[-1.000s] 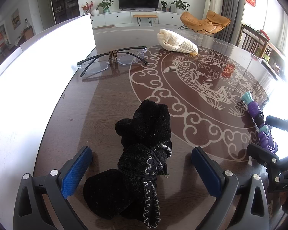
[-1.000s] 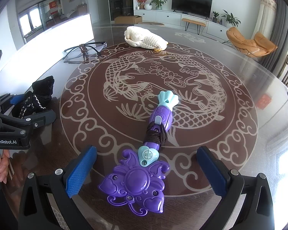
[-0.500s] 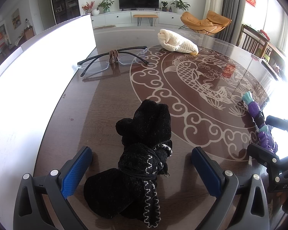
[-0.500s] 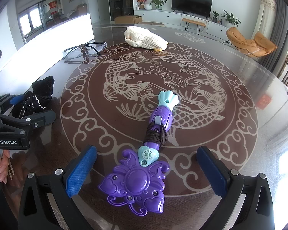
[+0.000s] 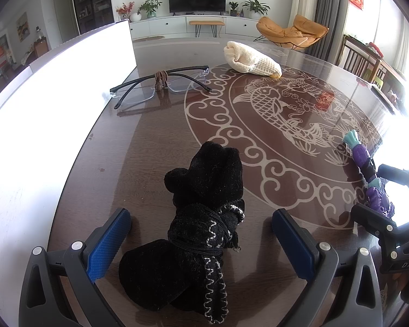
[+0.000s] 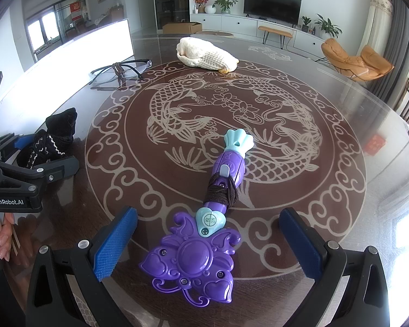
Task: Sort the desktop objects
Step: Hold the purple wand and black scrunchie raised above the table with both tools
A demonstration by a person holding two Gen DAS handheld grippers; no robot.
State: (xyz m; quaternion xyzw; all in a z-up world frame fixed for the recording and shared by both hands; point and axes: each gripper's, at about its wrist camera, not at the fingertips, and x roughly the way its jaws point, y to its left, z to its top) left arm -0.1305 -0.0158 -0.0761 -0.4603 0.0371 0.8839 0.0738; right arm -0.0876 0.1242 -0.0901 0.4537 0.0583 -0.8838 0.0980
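Observation:
A black knitted sock bundle tied with cord lies on the round brown table, between the wide-open blue pads of my left gripper, untouched. A purple and teal toy wand with a flower head lies between the open pads of my right gripper, untouched. The wand also shows in the left wrist view, and the sock bundle in the right wrist view. Black-rimmed glasses and a cream knitted bundle lie farther back.
A bright white panel runs along the table's left side. The table has a fish pattern under glass. Chairs stand at the right; an orange lounge chair and TV unit are behind.

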